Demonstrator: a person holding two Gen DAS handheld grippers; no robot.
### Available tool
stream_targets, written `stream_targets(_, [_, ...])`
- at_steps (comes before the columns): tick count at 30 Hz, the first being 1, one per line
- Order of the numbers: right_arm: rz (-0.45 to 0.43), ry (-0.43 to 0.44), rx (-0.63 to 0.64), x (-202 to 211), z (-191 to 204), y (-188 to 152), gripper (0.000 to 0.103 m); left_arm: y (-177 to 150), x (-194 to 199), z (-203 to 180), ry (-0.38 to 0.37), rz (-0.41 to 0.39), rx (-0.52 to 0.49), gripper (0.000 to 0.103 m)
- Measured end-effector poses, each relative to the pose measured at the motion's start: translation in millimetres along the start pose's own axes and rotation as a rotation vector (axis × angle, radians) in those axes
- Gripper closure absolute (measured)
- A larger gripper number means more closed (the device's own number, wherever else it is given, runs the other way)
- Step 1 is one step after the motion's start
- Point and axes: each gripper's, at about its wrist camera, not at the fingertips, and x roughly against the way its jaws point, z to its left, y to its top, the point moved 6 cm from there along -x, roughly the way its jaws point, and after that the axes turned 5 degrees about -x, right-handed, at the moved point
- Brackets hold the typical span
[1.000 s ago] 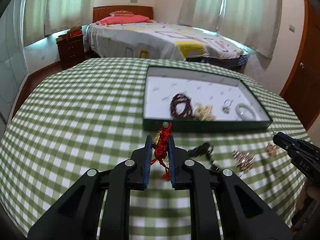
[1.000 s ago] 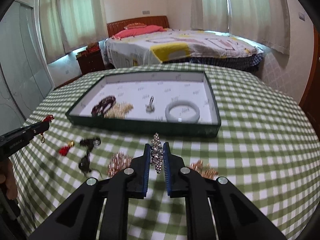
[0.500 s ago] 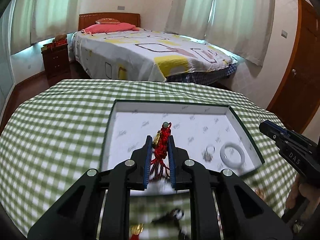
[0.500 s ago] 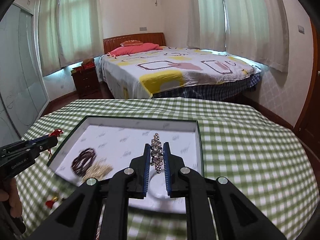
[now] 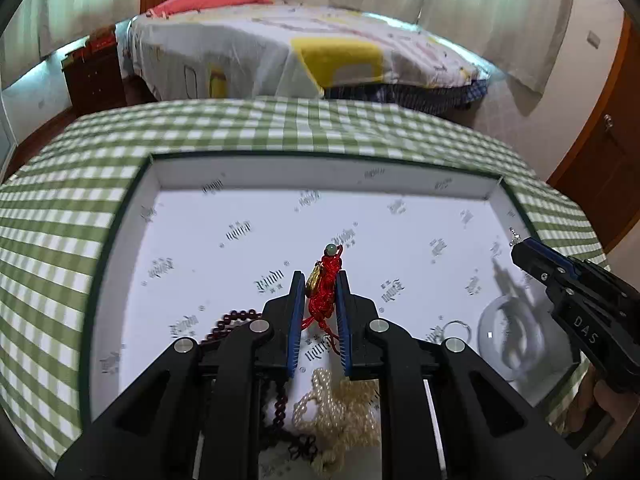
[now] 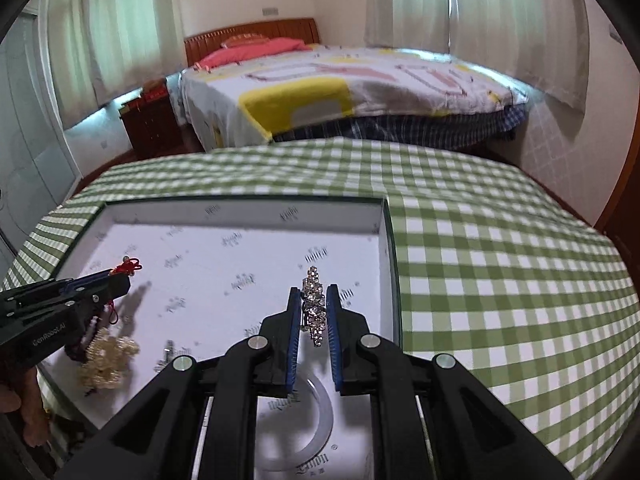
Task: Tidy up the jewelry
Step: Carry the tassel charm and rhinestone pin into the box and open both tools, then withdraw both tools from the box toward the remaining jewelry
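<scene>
Both grippers now carry jewelry above tray.

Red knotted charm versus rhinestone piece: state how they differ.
The red knotted charm is cord with a gold pendant and pale bead; the rhinestone piece is all glittering stones. The charm sits in the left gripper, the rhinestone piece in the right gripper. Both are clamped above the tray.
</scene>
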Motion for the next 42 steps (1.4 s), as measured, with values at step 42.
stream_targets(42, [-0.075,0.028,0.016,86,41,-43,0.057,-60,122,20,0.062,-0.181,-0.007,0.049])
